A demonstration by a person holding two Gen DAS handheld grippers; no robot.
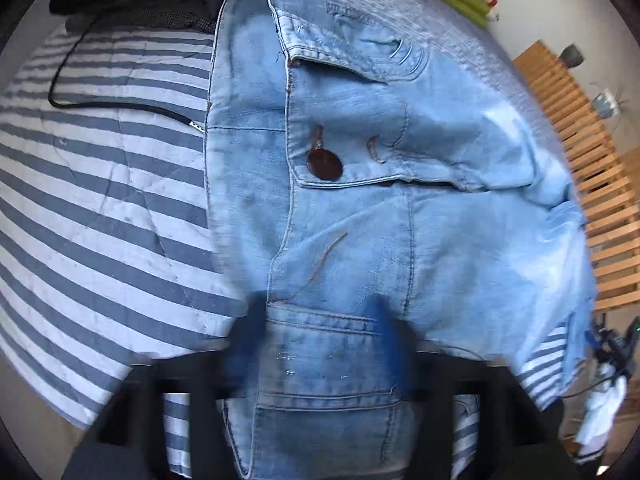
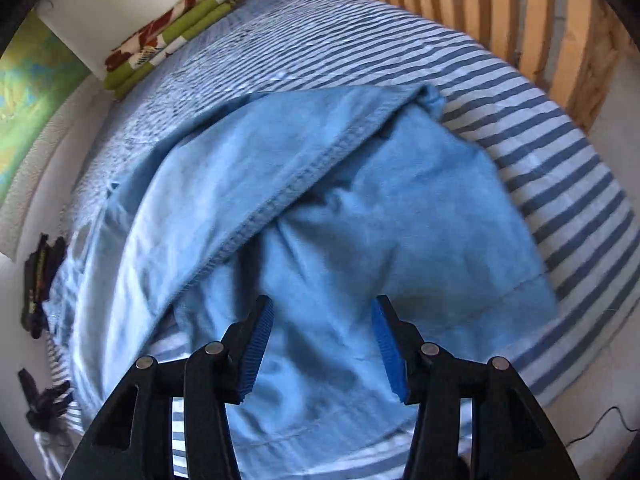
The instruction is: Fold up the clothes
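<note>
The denim jacket (image 1: 360, 200) lies spread on the striped bed cover (image 1: 100, 200). It looks soft yet weighty; seams and hems seem the firmest holds. The left gripper (image 1: 320, 344) straddles its pocket, blurred, grip unclear. The right gripper (image 2: 322, 344) hangs open, empty.

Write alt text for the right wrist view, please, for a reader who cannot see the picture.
The right gripper hangs open above a crumpled light-blue denim garment with nothing between its blue pads. The garment lies on a blue-and-white striped bed cover. Folded green and red floral cloth sits at the far corner, beside a wooden slatted frame.
</note>
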